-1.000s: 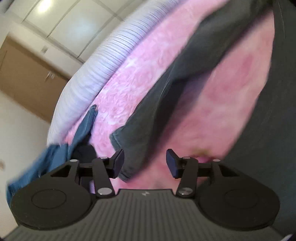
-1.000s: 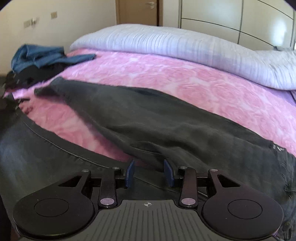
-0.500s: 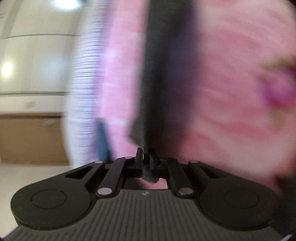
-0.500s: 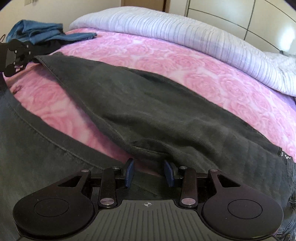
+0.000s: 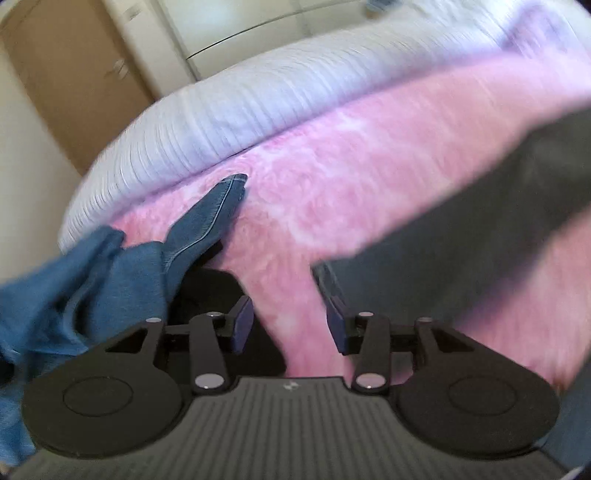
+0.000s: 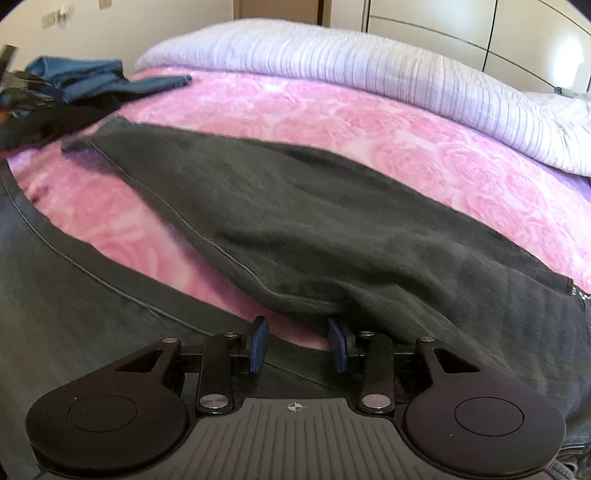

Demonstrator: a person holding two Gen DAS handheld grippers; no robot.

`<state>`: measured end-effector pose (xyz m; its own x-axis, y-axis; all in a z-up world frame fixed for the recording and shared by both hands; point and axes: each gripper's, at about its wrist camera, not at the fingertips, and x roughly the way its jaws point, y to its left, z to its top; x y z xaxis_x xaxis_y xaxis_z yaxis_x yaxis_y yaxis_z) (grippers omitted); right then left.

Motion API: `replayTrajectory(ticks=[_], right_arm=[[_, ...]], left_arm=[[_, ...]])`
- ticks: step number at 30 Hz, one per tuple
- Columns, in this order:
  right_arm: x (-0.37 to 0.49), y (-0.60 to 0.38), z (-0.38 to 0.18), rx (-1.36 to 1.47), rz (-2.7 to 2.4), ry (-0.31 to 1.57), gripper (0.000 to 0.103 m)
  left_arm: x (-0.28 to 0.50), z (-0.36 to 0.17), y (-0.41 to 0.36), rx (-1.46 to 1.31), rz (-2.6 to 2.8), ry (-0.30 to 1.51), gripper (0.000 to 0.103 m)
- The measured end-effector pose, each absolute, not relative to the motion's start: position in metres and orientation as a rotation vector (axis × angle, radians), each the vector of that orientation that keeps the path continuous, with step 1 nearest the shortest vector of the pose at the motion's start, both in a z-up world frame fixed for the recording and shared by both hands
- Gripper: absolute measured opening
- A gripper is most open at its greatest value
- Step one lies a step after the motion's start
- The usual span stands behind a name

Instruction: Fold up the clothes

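While both grippers gape, dark trousers (image 6: 295, 221) lie flat (bedspread (image 6: 332, 118)).

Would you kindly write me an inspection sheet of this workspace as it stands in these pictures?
Surface: a bed under a pink rose-patterned blanket, with a pale lilac ribbed cover along its far side.
Job's things: dark grey trousers spread across the blanket, legs apart with pink showing between them.
Clutter: blue denim clothes heaped at the bed's edge over some black garment.
Grippers: left gripper open, holding nothing, the trouser hem just right of it; right gripper open, low at the crotch of the trousers.
Cables: nothing seen.
Surroundings: cream wardrobe doors, a brown wooden door, wall switches at upper left in the right wrist view.
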<state>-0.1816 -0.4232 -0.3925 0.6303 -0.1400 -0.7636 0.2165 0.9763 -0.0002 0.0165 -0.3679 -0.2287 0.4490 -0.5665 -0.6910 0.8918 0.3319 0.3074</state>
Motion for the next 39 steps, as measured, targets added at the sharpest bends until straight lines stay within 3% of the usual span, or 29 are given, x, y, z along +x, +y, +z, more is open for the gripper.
replayTrajectory(ticks=[7,9,11,14,16,21,27,33,39], right_arm=[[-0.183,-0.422,-0.397,0.094,-0.219,0.88,0.039],[-0.184,-0.425,-0.4,0.104,-0.228,0.882,0.039],[-0.184,-0.426,-0.4,0.108,-0.234,0.883,0.039],[-0.182,-0.426,-0.401,0.11,-0.242,0.884,0.039],[-0.181,-0.425,-0.401,0.112,-0.247,0.885,0.039],[-0.179,-0.425,-0.401,0.114,-0.259,0.887,0.04],[-0.218,-0.431,-0.386,0.234,-0.321,0.832,0.04],[-0.279,-0.427,-0.376,0.352,-0.409,0.766,0.04],[-0.346,-0.41,-0.359,0.395,-0.481,0.719,0.04]], left_arm=[[0.059,-0.298,-0.455,0.752,-1.045,0.735,0.039],[0.062,-0.308,-0.457,0.724,-1.068,0.771,0.032],[0.059,-0.3,-0.453,0.733,-1.082,0.69,0.014],[0.055,-0.281,-0.45,0.729,-1.044,0.498,0.015],[0.059,-0.28,-0.46,0.732,-1.008,0.475,0.014],[0.049,-0.303,-0.478,0.885,-0.921,0.471,0.021],[0.024,-0.271,-0.43,0.798,-0.858,0.439,0.027],[-0.055,-0.243,-0.371,0.75,-0.994,0.448,0.037],[-0.169,-0.246,-0.361,0.771,-1.18,0.401,0.042]])
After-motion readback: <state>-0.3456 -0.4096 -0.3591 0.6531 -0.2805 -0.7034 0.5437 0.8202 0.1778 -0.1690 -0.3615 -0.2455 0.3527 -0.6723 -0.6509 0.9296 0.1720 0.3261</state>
